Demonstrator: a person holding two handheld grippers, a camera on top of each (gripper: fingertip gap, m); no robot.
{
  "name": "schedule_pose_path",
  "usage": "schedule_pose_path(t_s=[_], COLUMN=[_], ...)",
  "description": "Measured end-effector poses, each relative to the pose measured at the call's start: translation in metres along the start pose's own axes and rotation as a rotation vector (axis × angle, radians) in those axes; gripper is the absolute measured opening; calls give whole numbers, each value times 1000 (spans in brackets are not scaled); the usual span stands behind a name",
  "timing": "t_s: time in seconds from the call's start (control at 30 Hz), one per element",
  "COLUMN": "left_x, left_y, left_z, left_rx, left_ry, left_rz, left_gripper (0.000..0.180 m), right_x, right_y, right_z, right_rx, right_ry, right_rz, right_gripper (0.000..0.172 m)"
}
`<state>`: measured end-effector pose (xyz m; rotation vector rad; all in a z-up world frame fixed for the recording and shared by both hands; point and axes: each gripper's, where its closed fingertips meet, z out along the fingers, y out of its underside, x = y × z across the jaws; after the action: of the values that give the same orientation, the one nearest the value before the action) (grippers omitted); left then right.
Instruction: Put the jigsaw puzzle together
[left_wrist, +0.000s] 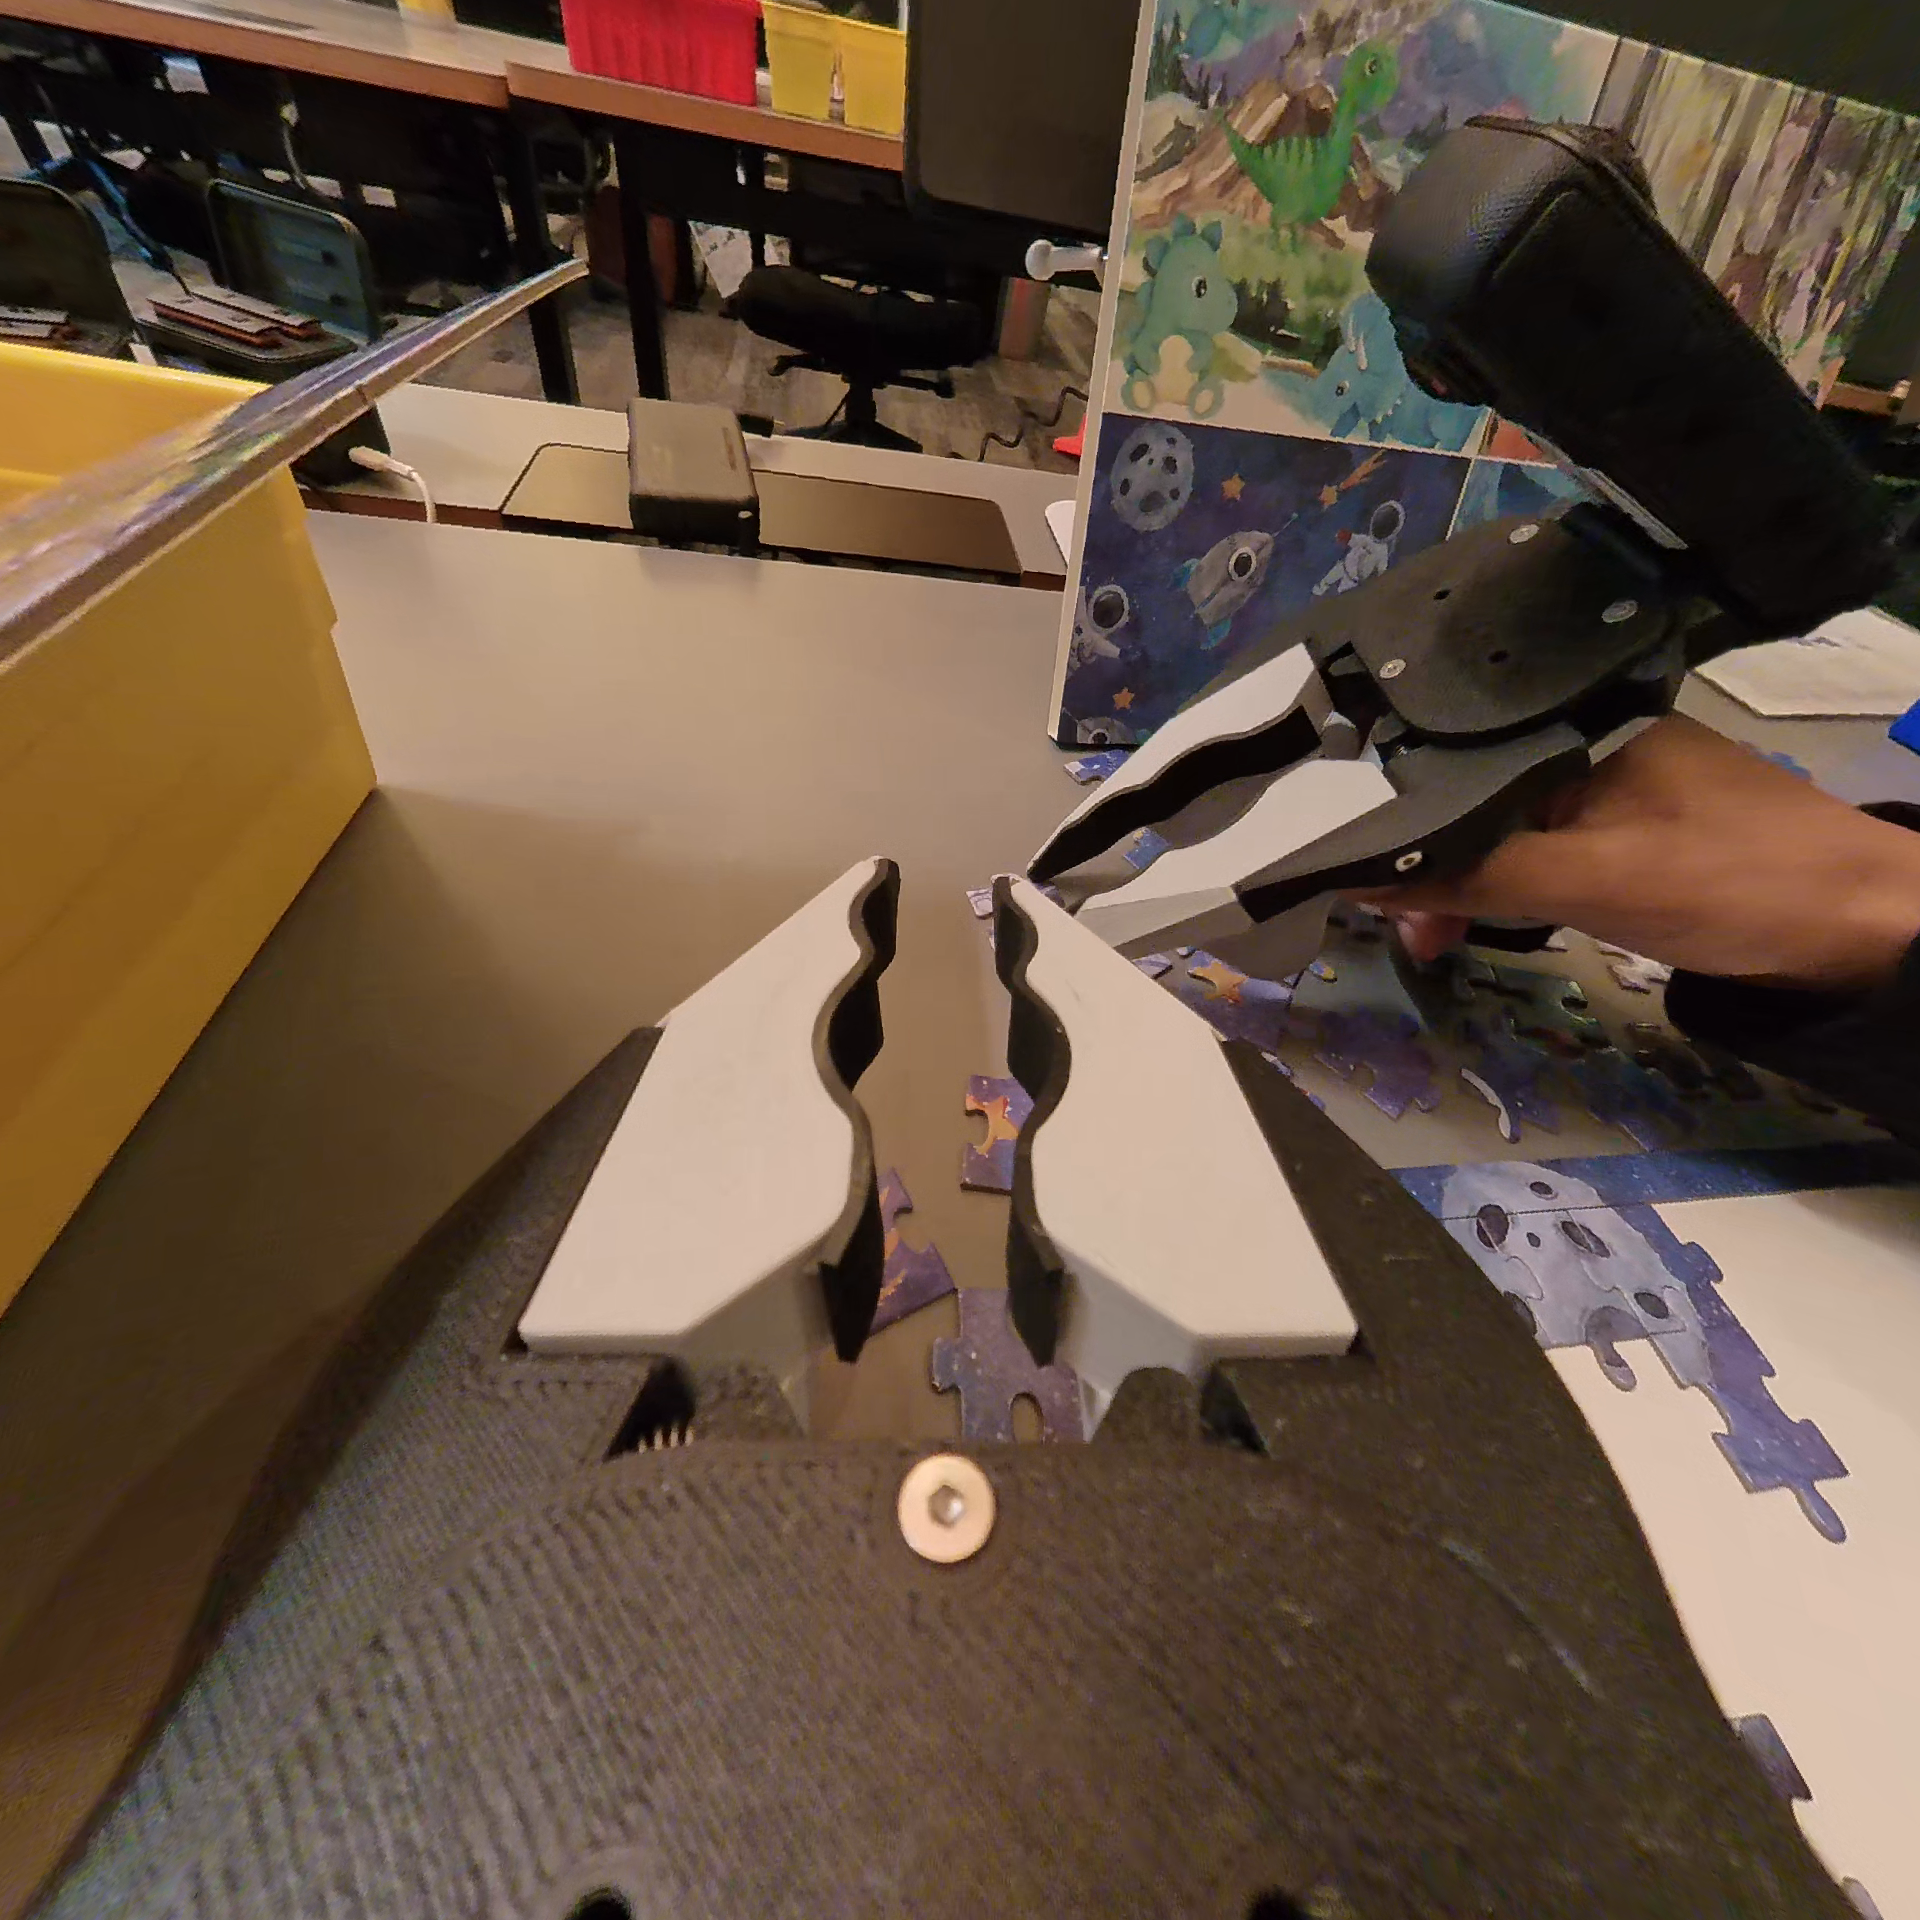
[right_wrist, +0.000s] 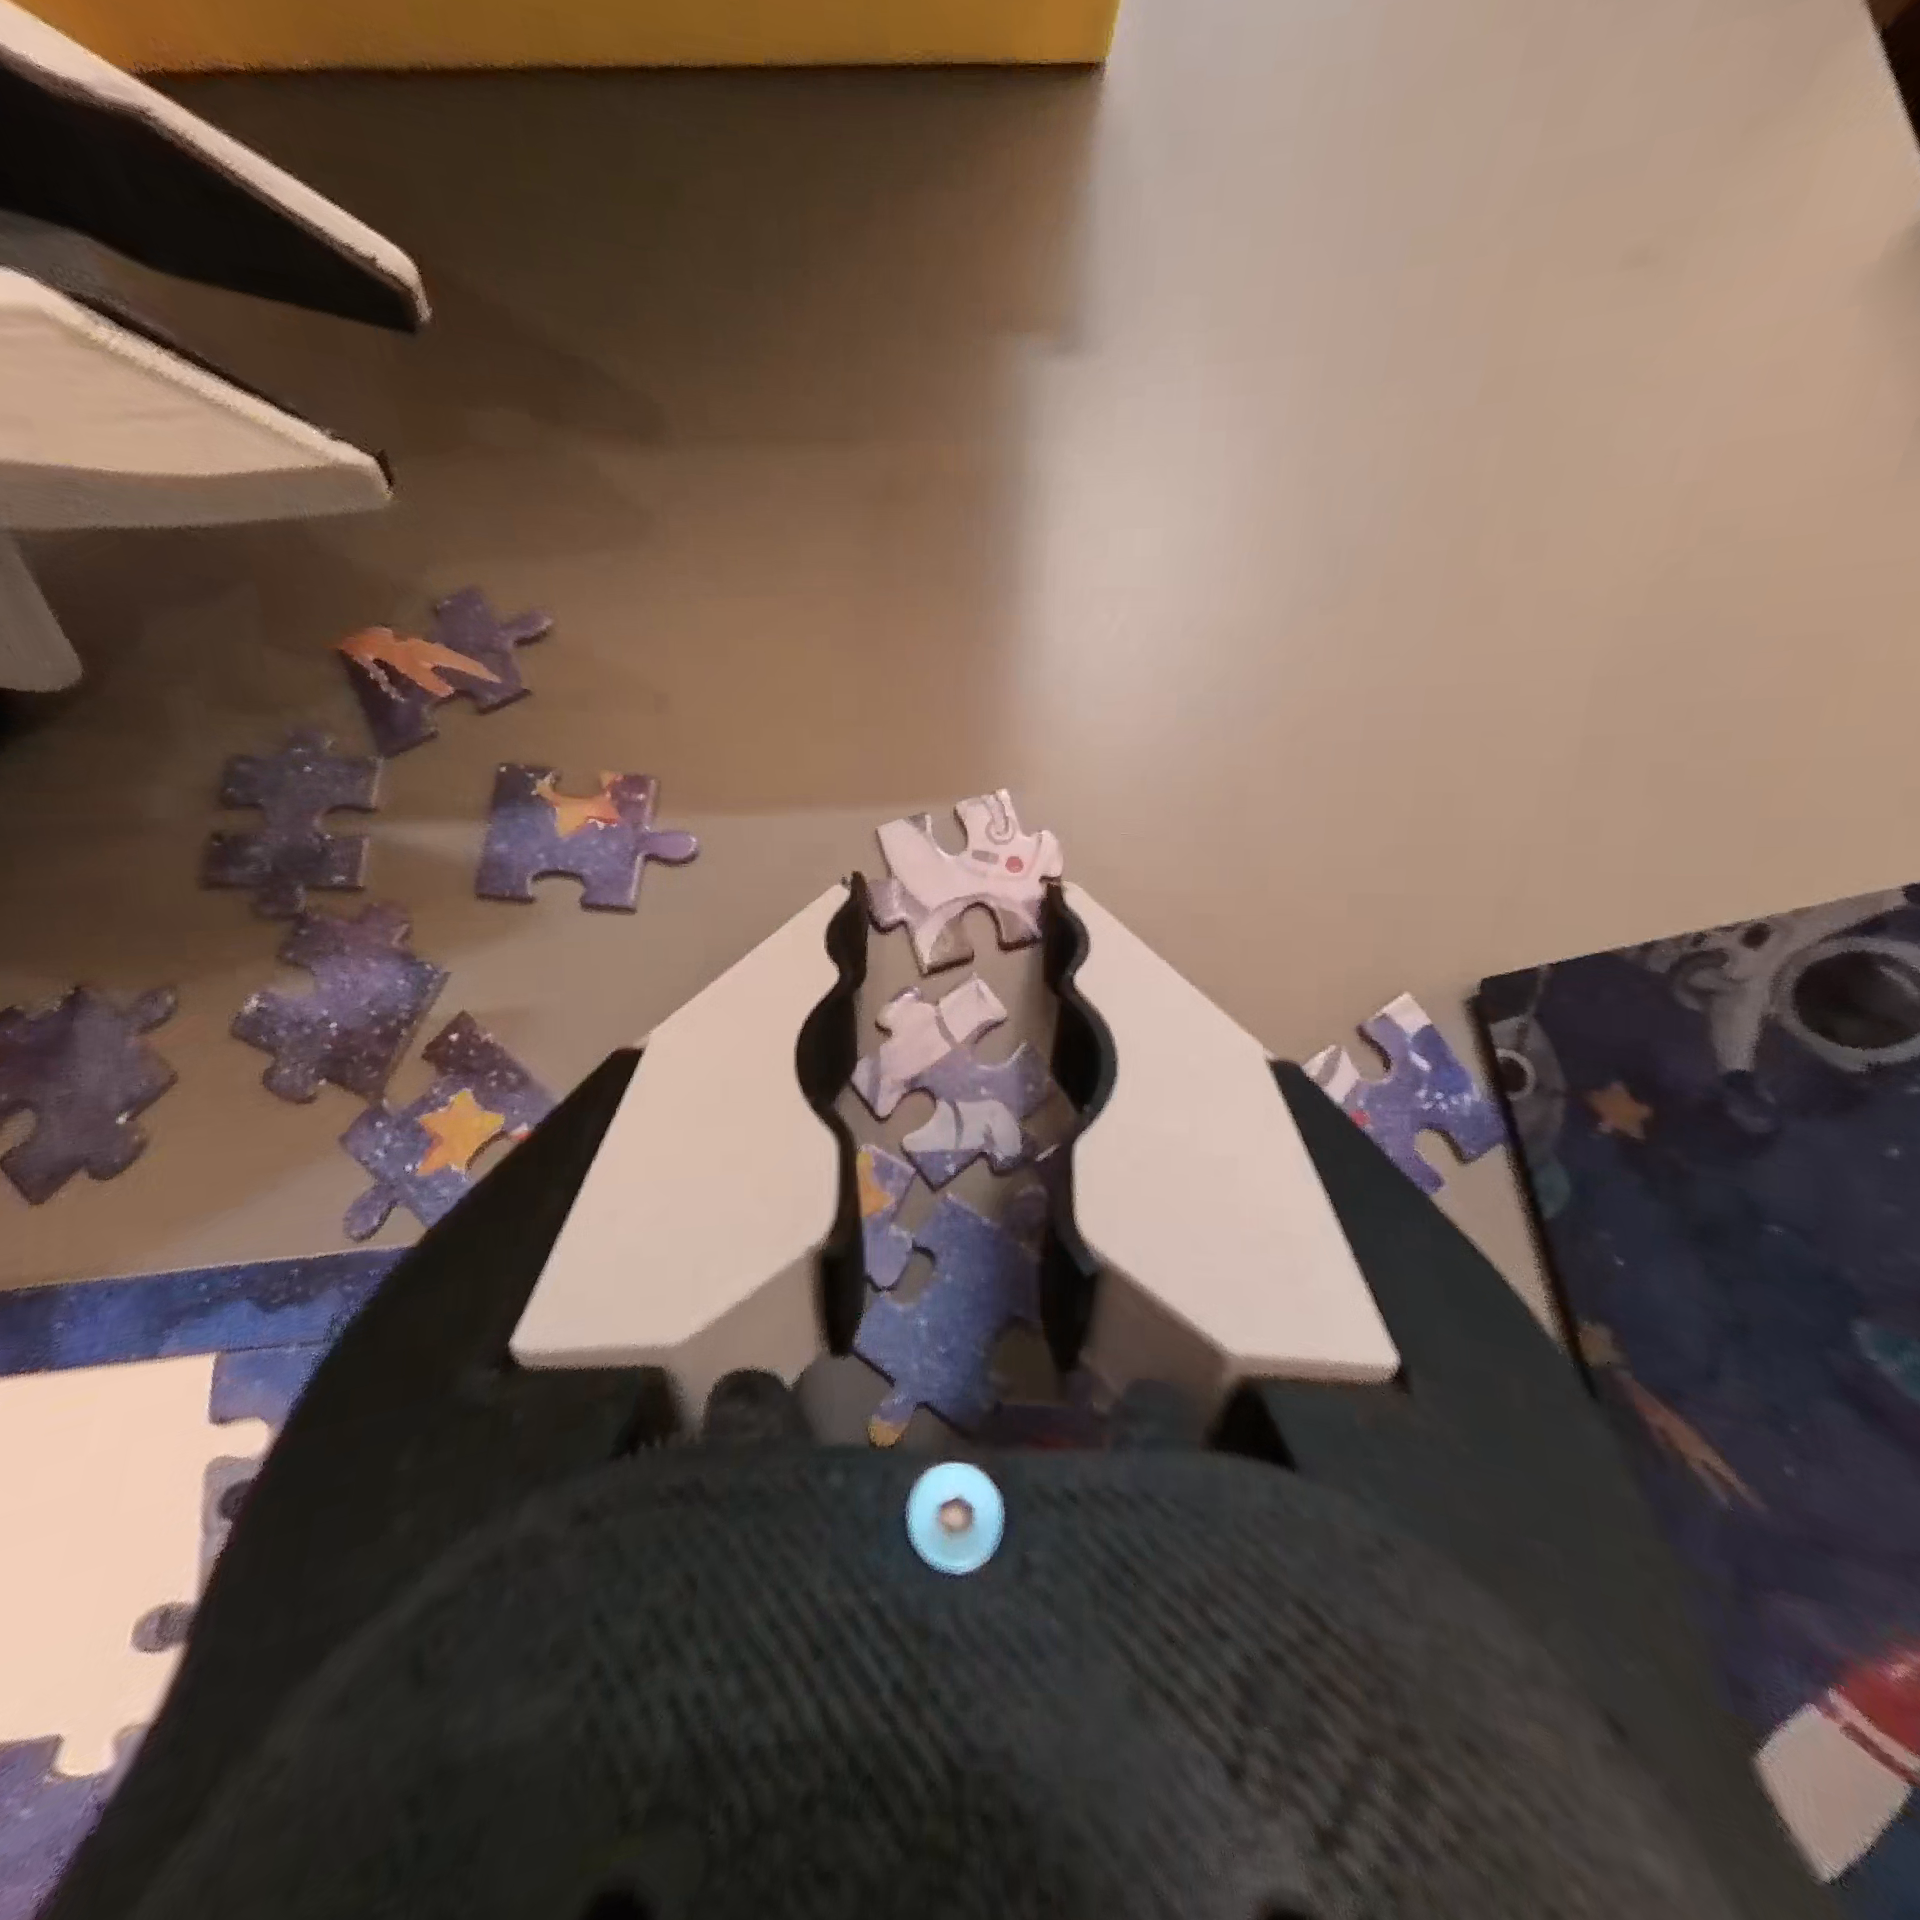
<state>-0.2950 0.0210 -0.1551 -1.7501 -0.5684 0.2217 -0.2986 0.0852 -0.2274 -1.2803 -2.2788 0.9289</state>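
Observation:
My right gripper (right_wrist: 953, 891) is shut on a white and grey puzzle piece (right_wrist: 961, 862), pinched by its edges between the two fingertips, low over the grey table (right_wrist: 1351, 520). In the left wrist view the right gripper (left_wrist: 1039, 878) points down to the table just right of my left fingertips, with a hand (left_wrist: 1714, 852) holding it. My left gripper (left_wrist: 945, 883) is open with nothing between its pads, and it hovers over loose blue starry pieces (left_wrist: 997, 1127). It also shows in the right wrist view (right_wrist: 400, 395) at the upper left.
Several loose blue pieces (right_wrist: 577, 836) lie left of the right gripper. A partly built puzzle on a white board (left_wrist: 1621, 1278) lies at the near right. An upright picture panel (left_wrist: 1247, 571) stands behind, and a yellow bin (left_wrist: 156, 727) at the left. Left tips to right tips: about 10 cm.

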Motion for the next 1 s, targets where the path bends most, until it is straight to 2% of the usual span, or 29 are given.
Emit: schedule_pose_path(t_s=[0.1, 0.13, 0.27, 0.37, 0.5, 0.67, 0.83, 0.93, 1.0], left_x=[0, -1, 0, 0, 1, 1, 2, 3, 3], left_y=[0, 0, -1, 0, -1, -1, -1, -1, -1], left_z=[0, 0, -1, 0, 0, -1, -1, -1, 0], left_rx=[3, 4, 5, 4, 5, 8, 7, 7, 7], left_ry=[0, 1, 3, 5, 5, 5, 7, 13, 18], left_rz=[-4, -6, -7, -3, -2, 0, 5, 4, 1], left_gripper=[16, 16, 17, 17, 17, 16, 17, 17, 17], right_x=[-2, -4, -15, -15, 2, 21, 40, 49, 53], right_y=[-3, -7, -21, -21, -15, 0, 4, 3, 1], right_z=[-3, -7, -30, -46, -53, -36, -14, -4, -1], right_rx=[15, 41, 93, 93, 106, 64, 37, 20, 11], right_ry=[-33, -40, -49, 20, 68, 72, 179, 210, 223], right_rz=[5, 4, -33, -89, -34, 150, 202, 228, 222], right_gripper=[31, 0, 11, 8, 11, 33, 53, 54, 46])
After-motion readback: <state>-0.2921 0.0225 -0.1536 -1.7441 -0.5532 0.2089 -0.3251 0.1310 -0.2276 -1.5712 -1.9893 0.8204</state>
